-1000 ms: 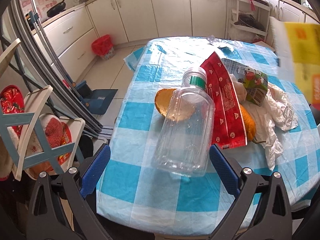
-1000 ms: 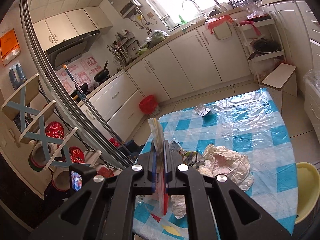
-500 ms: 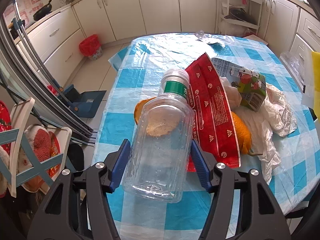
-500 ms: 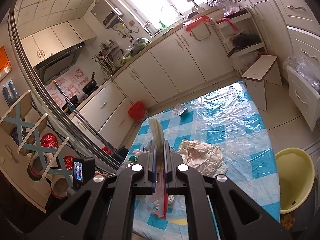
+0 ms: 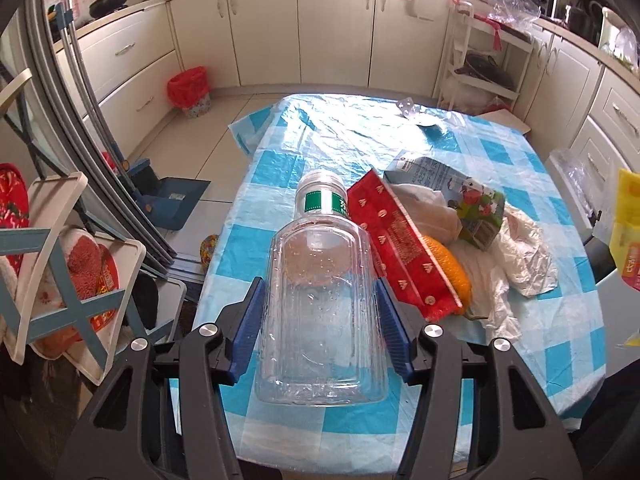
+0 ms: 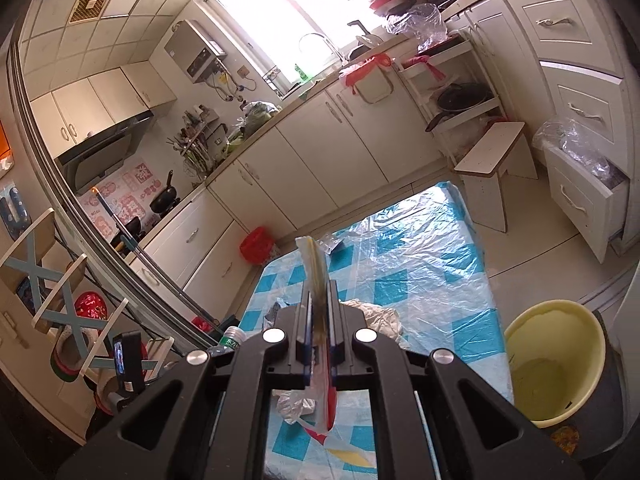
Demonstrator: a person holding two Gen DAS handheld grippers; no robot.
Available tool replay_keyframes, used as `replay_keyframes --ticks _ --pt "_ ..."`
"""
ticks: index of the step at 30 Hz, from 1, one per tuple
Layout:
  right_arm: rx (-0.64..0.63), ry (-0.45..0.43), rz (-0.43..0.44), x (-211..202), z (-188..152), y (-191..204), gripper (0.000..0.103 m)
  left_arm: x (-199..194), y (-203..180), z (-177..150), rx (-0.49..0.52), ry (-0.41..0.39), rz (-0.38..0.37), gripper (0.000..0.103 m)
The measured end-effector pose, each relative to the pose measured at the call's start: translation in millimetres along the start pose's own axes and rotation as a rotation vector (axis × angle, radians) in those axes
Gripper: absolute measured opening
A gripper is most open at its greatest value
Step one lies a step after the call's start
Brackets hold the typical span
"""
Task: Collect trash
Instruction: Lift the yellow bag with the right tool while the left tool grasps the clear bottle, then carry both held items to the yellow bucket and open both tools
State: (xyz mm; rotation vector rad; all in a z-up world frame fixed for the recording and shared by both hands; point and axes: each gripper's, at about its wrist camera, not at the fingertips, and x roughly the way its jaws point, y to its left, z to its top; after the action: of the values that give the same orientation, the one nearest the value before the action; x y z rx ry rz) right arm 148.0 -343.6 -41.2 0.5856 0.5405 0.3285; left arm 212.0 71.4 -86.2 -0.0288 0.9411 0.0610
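Left wrist view: the left gripper [image 5: 320, 316] has just been closing its jaws, and the blue pads now press both sides of a clear plastic bottle [image 5: 320, 312] with a white cap and green label. The bottle tilts cap-forward over the near edge of the counter [image 5: 404, 148], which wears a blue-and-white checked cloth. Just right of the bottle lies a red wrapper [image 5: 400, 240], resting over an orange peel [image 5: 448, 264]. Beyond them sit a flattened carton [image 5: 460, 196] and crumpled white paper [image 5: 520, 256]. A yellow packet [image 5: 628, 224] hangs at the right edge.

Right wrist view: the right gripper [image 6: 319, 312] has its jaws pressed together, pinching a thin plastic packet [image 6: 314, 268] that stands edge-on above the pads and droops below them. Beneath is the checked counter; a yellow bin [image 6: 560, 360] stands on the floor at its right.
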Motion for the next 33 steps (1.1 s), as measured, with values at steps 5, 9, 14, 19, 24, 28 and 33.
replay_keyframes --ticks 5,9,14,19,24,28,33 --pt "0.015 -0.045 -0.043 -17.1 7.8 -13.9 0.007 -18.7 3.8 2.1 -0.030 -0.031 -0.043 0.052" --pt "0.029 -0.074 -0.081 -28.5 12.0 -25.4 0.007 -34.5 8.5 9.7 -0.062 -0.060 -0.084 0.052" --pt "0.042 -0.085 -0.172 -34.6 14.7 -43.8 0.007 -53.0 5.4 19.3 -0.081 -0.086 -0.149 0.052" --pt "0.072 -0.068 -0.311 -34.4 17.0 -77.5 0.007 -71.2 -28.7 23.3 -0.041 -0.115 -0.240 0.052" --pt "0.112 0.009 -0.428 -22.8 13.5 -116.3 0.007 -80.8 -84.4 27.0 0.020 -0.115 -0.352 0.052" --pt "0.110 0.103 -0.508 -0.6 9.6 -139.4 0.007 -83.8 -135.7 29.2 0.077 -0.106 -0.426 0.052" --pt "0.112 0.226 -0.587 30.1 6.3 -168.9 0.007 -83.4 -198.0 30.8 0.133 -0.089 -0.514 0.052"
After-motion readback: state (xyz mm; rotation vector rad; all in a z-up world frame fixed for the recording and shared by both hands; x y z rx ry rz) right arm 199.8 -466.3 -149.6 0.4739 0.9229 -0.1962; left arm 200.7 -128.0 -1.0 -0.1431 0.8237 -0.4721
